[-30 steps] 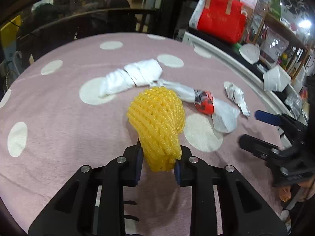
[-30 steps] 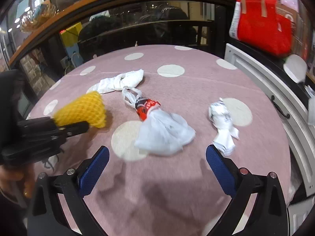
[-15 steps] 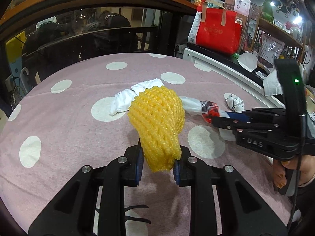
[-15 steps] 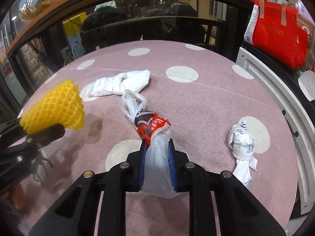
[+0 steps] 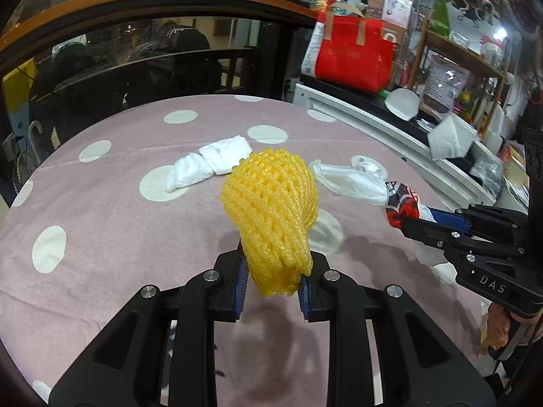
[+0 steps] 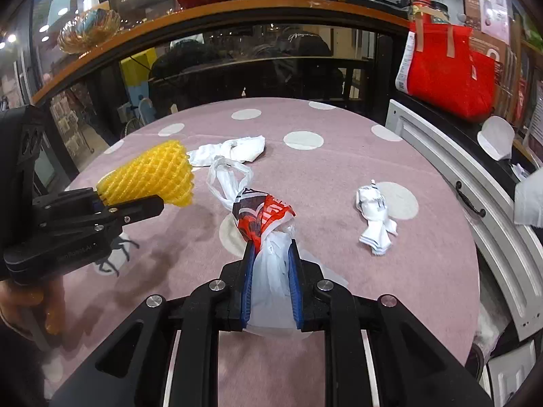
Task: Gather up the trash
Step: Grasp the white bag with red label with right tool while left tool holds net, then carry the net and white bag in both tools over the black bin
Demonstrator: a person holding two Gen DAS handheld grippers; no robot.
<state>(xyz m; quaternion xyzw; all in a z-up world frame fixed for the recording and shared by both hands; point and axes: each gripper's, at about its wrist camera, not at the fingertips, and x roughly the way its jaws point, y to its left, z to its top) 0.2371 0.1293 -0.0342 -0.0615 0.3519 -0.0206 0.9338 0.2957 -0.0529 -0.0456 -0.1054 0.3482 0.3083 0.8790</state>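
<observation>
Pickup step. Left gripper [image 5: 271, 285] pinches yellow foam fruit net [image 5: 271, 217]; right gripper [image 6: 270, 281] clamps white plastic bag with red wrapper [image 6: 268, 237], both above pink polka-dot tablecloth [image 6: 339, 169] centre. Next calls for carrying both to bin, none in view; crumpled white wrapper [image 6: 373, 217] near right edge and twisted white bag [image 6: 234, 149] toward far edge remain.

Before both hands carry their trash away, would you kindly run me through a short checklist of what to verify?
1. Left tool shut on yellow foam net: ok.
2. Right tool shut on plastic bag: ok.
3. Bag fully clear of the tablecloth: cannot tell.
4. Tools apart from each other: ok.
5. Table cleared: not ok; crumpled wrapper and white wad remain.
6. Trash bin located: cannot tell; none in view.
</observation>
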